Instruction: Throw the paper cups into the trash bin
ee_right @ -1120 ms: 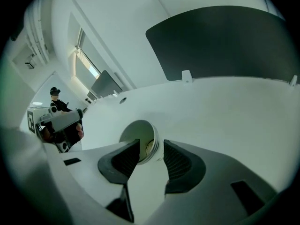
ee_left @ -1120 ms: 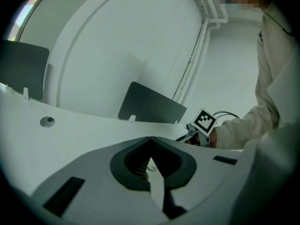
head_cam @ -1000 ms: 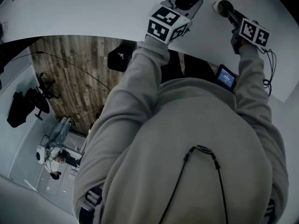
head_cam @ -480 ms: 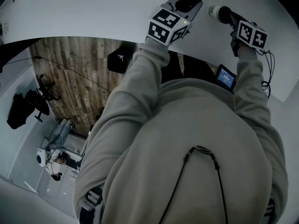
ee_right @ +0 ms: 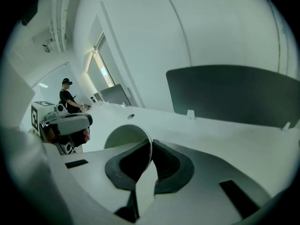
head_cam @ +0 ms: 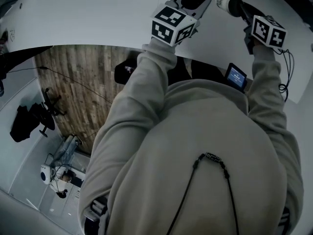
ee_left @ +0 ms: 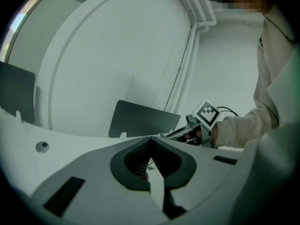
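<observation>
Over the broad white table (head_cam: 98,13), both arms of the grey sweatshirt (head_cam: 195,146) reach forward, and the right gripper (head_cam: 235,7) has the small white paper cup (head_cam: 225,2). Its jaws have just been closing, and now they pinch the cup's thin wall at the rim, one jaw reaching into the mouth, the other outside. In the right gripper view the round open mouth faces back at the camera, off to the left of the jaws, with the table beneath it. The left gripper (head_cam: 199,1) sits just beside it on the left, jaws drawn together at the tips. Past them, in the left gripper view, the other tool's checkered marker cube (ee_left: 206,113) shows. Behind both, a dark grey upright divider panel (ee_right: 225,93) stands on the table. Between torso and right forearm a small device with a lit blue screen (head_cam: 236,77) peeks out, and the wood-patterned floor (head_cam: 73,77) lies beyond the table edge
</observation>
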A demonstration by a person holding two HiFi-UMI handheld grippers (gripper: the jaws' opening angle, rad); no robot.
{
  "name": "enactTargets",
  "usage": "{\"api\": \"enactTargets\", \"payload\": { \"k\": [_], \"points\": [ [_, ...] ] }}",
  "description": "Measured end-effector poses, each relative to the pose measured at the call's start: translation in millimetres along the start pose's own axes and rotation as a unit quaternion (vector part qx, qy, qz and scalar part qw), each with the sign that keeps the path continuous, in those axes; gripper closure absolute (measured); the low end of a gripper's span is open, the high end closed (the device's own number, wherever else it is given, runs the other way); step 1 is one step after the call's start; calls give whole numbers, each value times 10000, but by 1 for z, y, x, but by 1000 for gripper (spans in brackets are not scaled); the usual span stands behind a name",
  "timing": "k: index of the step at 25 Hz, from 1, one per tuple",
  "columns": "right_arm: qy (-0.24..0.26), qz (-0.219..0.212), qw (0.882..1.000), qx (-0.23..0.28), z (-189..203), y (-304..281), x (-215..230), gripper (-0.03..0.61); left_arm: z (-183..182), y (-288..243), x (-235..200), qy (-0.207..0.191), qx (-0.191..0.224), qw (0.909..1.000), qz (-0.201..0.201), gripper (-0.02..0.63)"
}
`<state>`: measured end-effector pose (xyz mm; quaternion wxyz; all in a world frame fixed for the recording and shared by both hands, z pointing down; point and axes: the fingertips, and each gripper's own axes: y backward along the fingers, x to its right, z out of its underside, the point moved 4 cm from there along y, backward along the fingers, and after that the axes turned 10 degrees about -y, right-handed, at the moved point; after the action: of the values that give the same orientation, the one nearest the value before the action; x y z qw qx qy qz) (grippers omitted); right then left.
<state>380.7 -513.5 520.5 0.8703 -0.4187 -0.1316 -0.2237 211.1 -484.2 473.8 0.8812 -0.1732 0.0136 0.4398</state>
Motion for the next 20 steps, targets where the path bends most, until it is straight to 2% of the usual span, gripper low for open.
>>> {"api": "enactTargets", "payload": {
  "k": [4,11,16,20],
  "points": [
    [304,-109,9977,598,-32,46,-19,538,-35,10,18,-371,179,9991,-103,618],
    [540,-202,9901,1279,-53,109,-46,538,-86,36,42,-973,430,9940,-274,618],
    [816,-85,9834,1619,-89,164,-64,538,-149,46,66,-1377,901,9862,-192,618],
    [953,-41,9778,1866,-118,218,-57,538,-191,25,96,-1449,1075,9836,59,618]
  ]
}}
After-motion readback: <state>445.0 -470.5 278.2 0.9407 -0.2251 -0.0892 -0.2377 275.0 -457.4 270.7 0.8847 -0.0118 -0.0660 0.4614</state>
